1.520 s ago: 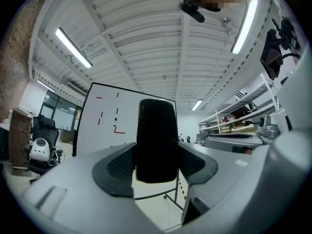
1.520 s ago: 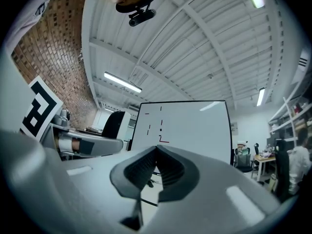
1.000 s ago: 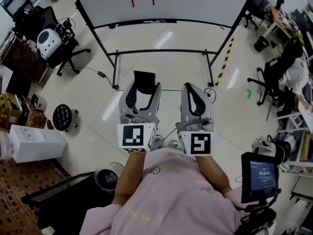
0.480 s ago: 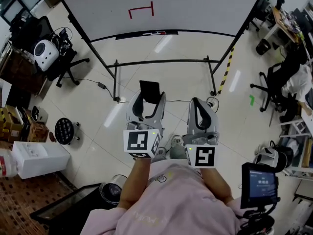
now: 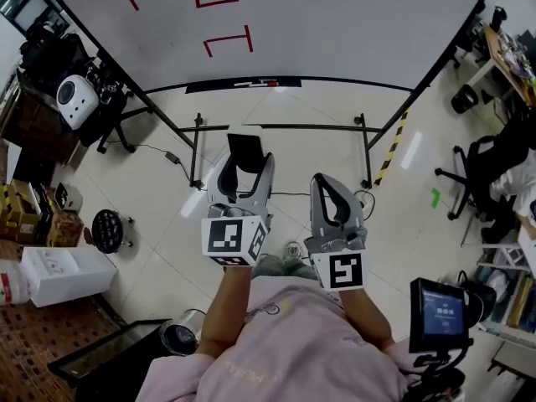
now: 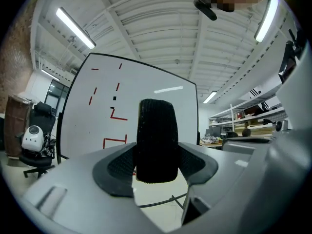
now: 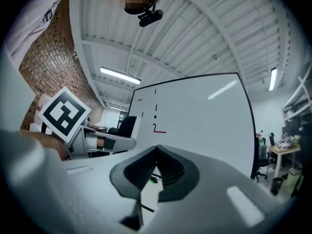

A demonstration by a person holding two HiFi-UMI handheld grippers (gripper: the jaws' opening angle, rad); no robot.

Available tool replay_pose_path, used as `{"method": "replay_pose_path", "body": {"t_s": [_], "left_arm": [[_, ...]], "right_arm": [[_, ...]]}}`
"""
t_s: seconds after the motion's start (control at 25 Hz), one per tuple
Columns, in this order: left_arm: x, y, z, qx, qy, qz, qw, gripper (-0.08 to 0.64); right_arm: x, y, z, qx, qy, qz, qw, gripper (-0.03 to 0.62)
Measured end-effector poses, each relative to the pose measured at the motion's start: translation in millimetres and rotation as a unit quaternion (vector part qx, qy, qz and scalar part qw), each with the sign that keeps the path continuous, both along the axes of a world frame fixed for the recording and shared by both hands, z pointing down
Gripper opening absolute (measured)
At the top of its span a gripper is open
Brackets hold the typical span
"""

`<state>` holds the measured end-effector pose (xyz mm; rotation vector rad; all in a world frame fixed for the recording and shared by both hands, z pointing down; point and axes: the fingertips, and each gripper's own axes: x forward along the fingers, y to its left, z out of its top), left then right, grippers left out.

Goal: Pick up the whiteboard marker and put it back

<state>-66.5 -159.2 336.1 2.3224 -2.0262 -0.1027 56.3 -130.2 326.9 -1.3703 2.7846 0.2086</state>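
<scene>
Approach step: hold grippers level, face whiteboard (image 5: 335, 23) at 12 o'clock.
Ledge tray (image 5: 209, 85) under board: small red-white item, probably whiteboard marker (image 5: 255, 83); not certain.
Left gripper (image 5: 249, 162): part-open, clamped on black felt block (image 6: 157, 140), eraser-like.
Right gripper (image 7: 156, 150): fully closed, empty; open before reaching tray.

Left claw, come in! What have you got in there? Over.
Left claw shut on a black block, maybe an eraser. Right claw shut, empty. No marker held. Whiteboard ahead, way open.
</scene>
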Motion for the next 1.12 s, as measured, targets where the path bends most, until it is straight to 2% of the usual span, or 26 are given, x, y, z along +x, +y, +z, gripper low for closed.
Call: {"method": "replay_pose_path", "body": {"t_s": [0.08,0.2,0.4,0.56,0.8,0.96,1.12], "left_arm": [[-4,-23,0,-0.004,-0.004,-0.009,0.9999,0.259],[-11,-62,-3,-0.005,-0.017,-0.014,0.9997,0.259],[-27,-139,-4,0.006,-0.024,-0.010,0.9996,0.259],[-42,-210,-3,0.015,-0.017,0.001,0.9997,0.261],[-66,-308,8,0.007,-0.002,0.013,0.9999,0.261],[-78,-355,24,-0.004,0.013,0.018,0.9998,0.261],[-90,-378,27,0.010,0.023,0.005,0.9997,0.261]], "right_arm": [[-3,-19,10,-0.019,-0.007,-0.010,1.000,0.005],[-13,-51,13,-0.024,-0.008,-0.016,1.000,0.005],[-24,-110,28,-0.037,0.006,-0.005,0.999,0.005],[-25,-174,41,-0.051,0.026,0.021,0.998,0.005],[-40,-263,40,-0.059,0.027,0.042,0.997,0.005],[-53,-305,65,-0.095,0.038,0.053,0.993,0.005],[-59,-331,92,-0.137,0.057,0.064,0.987,0.005]]}}
